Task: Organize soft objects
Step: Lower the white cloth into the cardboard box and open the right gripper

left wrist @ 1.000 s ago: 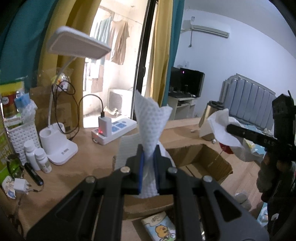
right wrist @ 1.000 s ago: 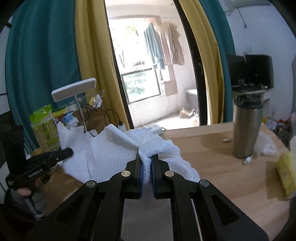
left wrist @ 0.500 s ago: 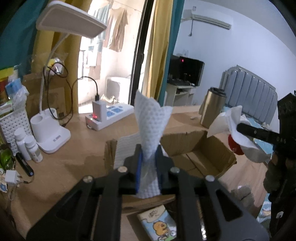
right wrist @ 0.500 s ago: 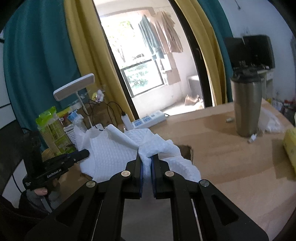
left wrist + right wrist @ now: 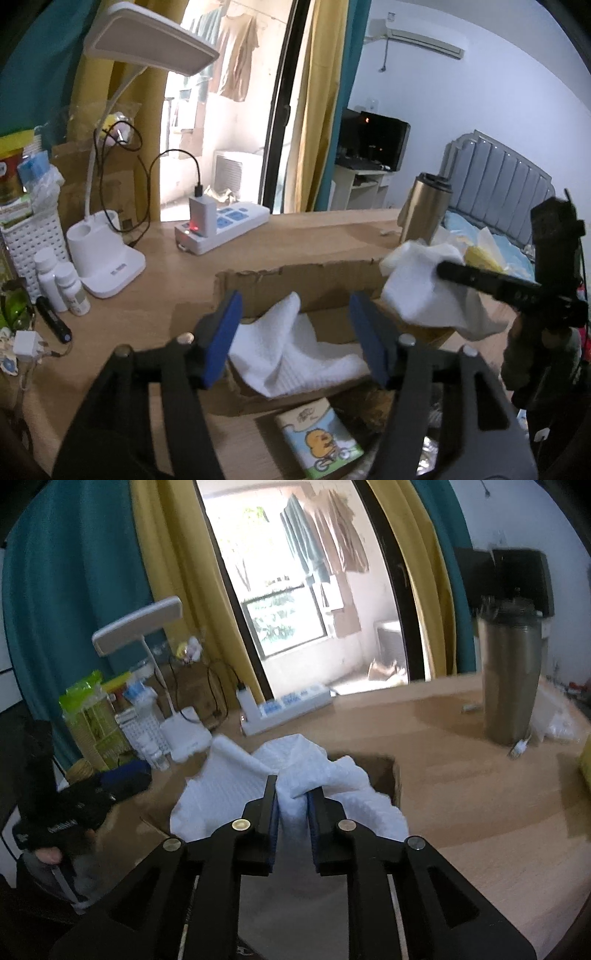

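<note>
While the left tool (image 5: pixel 295 336) opens wide, empty, over the box (image 5: pixel 321 273), the right tool (image 5: pixel 291 805) is opening w/ cloth (image 5: pixel 295 760) btw its pads; next: drop it in.

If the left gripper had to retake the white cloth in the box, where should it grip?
Probably the raised peak of the white cloth, taken from above with the left gripper. That fold stands above the cardboard box floor; the rest lies flat, offering little to pinch.

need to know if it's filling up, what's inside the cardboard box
A white cloth lies draped inside the cardboard box. The cloth covers most of the floor, so anything beneath it is hidden.
</note>
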`<state>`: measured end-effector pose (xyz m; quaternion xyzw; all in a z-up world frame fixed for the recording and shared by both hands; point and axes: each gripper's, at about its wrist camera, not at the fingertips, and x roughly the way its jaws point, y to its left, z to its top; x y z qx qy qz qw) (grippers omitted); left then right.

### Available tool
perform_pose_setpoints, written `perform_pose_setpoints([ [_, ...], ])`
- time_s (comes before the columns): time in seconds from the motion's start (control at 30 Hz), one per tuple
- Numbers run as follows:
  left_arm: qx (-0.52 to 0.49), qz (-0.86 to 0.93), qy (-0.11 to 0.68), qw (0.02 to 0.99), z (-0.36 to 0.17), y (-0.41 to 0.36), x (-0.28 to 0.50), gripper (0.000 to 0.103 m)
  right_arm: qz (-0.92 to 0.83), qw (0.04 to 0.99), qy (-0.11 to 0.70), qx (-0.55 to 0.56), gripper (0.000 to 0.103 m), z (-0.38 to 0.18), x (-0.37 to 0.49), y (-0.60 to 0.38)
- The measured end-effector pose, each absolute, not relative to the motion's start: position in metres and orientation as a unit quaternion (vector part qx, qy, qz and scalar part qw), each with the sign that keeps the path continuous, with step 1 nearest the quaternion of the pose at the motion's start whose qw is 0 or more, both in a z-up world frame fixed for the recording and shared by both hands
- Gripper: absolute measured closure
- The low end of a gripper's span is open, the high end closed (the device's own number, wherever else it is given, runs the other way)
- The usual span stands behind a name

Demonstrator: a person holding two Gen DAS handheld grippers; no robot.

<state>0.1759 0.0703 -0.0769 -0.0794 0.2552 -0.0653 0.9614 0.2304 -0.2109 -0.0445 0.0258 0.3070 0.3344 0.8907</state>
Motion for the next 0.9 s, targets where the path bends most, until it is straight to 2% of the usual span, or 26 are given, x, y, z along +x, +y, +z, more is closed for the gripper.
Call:
perform_pose_setpoints([
  [0.03,-0.077,-0.064,0.255,0.962,-0.077,0.071,0.175,0.040,0.330,0.891,0.311,0.024,0.079,-0.047,0.231,-0.211],
  [0.2,-0.074,-0.062,0.255,0.962,-0.076,0.072,0.168,0.040,0.317,0.894,0.317,0.011,0.071,-0.051,0.226,-0.215],
  [0.27,-0.077,-0.062,0.252,0.963,-0.075,0.073,0.165,0.040,0.313,0.898,0.309,0.004,0.071,-0.050,0.222,-0.217],
  [0.3,-0.079,-0.062,0.251,0.963,-0.075,0.074,0.164,0.039,0.310,0.900,0.305,-0.003,0.072,-0.049,0.220,-0.218],
  [0.33,-0.081,-0.061,0.250,0.963,-0.075,0.076,0.163,0.039,0.305,0.904,0.300,-0.010,0.083,-0.047,0.218,-0.218],
  [0.43,-0.085,-0.058,0.250,0.963,-0.076,0.079,0.161,0.039,0.299,0.908,0.292,-0.023,0.097,-0.041,0.217,-0.218],
  [0.6,-0.094,-0.057,0.247,0.963,-0.077,0.083,0.156,0.038,0.298,0.913,0.274,-0.045,0.100,-0.029,0.216,-0.210],
  [0.7,-0.099,-0.056,0.246,0.963,-0.078,0.085,0.154,0.038,0.295,0.906,0.291,-0.081,0.099,-0.030,0.216,-0.201],
  [0.77,-0.103,-0.056,0.246,0.962,-0.079,0.087,0.153,0.038,0.296,0.899,0.304,-0.108,0.083,-0.035,0.213,-0.193],
  [0.8,-0.104,-0.055,0.246,0.962,-0.080,0.088,0.152,0.038,0.298,0.895,0.310,-0.117,0.054,-0.038,0.212,-0.188],
  [0.83,-0.106,-0.055,0.245,0.962,-0.080,0.090,0.151,0.038,0.301,0.892,0.313,-0.126,0.035,-0.041,0.211,-0.184],
  [0.9,-0.109,-0.055,0.244,0.962,-0.081,0.091,0.150,0.037,0.300,0.887,0.322,-0.141,0.035,-0.046,0.213,-0.175],
])
